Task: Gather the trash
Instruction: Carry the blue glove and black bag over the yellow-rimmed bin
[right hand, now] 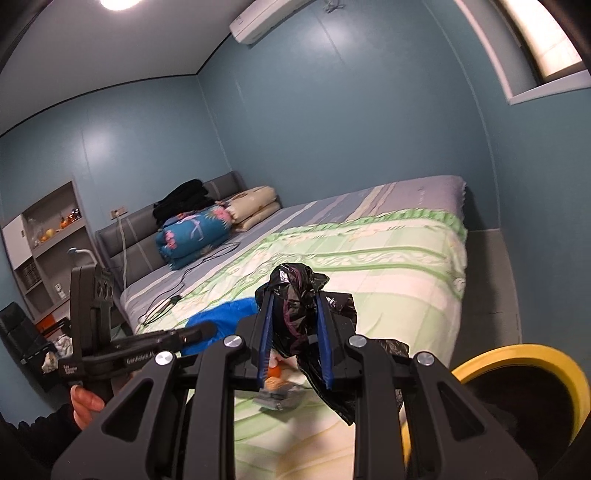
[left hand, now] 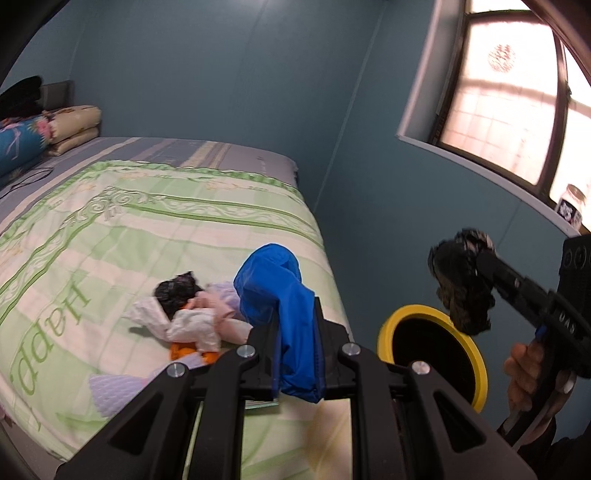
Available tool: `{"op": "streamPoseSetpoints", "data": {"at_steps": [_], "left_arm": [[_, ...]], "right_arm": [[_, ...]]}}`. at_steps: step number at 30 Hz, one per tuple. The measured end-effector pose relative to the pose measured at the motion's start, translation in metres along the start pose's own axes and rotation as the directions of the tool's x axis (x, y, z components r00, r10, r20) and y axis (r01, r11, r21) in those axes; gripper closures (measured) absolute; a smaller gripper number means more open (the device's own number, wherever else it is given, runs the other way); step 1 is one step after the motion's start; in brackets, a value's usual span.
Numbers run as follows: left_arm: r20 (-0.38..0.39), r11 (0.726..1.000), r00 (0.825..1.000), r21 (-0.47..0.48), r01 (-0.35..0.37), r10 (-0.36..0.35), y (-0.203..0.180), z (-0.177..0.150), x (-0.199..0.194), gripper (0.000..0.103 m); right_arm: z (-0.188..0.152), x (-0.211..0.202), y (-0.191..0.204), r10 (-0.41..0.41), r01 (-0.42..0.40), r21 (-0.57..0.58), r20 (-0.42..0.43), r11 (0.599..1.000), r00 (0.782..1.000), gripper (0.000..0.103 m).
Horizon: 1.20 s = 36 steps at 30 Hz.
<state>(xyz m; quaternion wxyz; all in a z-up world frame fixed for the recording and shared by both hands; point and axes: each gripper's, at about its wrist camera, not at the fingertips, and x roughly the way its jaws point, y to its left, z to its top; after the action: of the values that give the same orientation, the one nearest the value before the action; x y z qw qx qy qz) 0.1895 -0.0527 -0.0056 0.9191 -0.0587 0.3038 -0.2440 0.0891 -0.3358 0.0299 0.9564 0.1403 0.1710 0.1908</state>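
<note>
Blue-grey walls (right hand: 332, 122) close the room around me, with a lit window (left hand: 509, 107) set high at the right and an air conditioner (right hand: 266, 18) mounted near the ceiling. The bed (right hand: 369, 258) fills most of the floor, spread with a pale green patterned quilt (left hand: 147, 236) over a grey-striped sheet. At its head, folded bedding (right hand: 207, 229) in blue floral and cream is piled against a grey padded headboard (right hand: 122, 236), dark clothing on top. A shelf niche (right hand: 48, 229) stands beyond it, and a black cable (right hand: 192, 273) trails across the sheet.

Beside the bed's near corner sits a yellow-rimmed bin (left hand: 436, 350), its black mouth turned towards me.

On the quilt lies the remaining trash (left hand: 188, 317): crumpled pinkish paper, a black wad, something orange beneath.

My left tongs (left hand: 295, 325) are pressed onto a blue plastic bag (left hand: 280, 306), raised above the quilt. My right tongs (right hand: 295, 314) pinch a crumpled black plastic bag (right hand: 299, 295), held in the air near the bin's rim. My right hand (left hand: 528, 373) grips its handle.
</note>
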Motion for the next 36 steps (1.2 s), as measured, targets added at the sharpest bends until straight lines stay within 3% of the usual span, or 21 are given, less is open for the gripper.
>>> {"op": "streamPoseSetpoints", "data": {"at_steps": [9,18,36], "left_arm": [[-0.112,0.990,0.990,0.104,0.096,-0.084,-0.054,-0.008,0.042,0.091],[-0.210,0.968,0.966,0.171,0.186,-0.149,-0.102,-0.011,0.079,0.091],[-0.378,0.927,0.901,0.214,0.308,-0.212,-0.177,-0.026,0.139,0.091]], "right_arm": [[0.018,-0.035,-0.028,-0.114,0.115,-0.009,0.061,0.993,0.992,0.083],[0.022,-0.061,-0.056,-0.208,0.208,0.009,0.092,0.978,0.974,0.082],[0.024,-0.083,-0.084,-0.312,0.306,0.068,0.093,0.950,0.946,0.082]]}}
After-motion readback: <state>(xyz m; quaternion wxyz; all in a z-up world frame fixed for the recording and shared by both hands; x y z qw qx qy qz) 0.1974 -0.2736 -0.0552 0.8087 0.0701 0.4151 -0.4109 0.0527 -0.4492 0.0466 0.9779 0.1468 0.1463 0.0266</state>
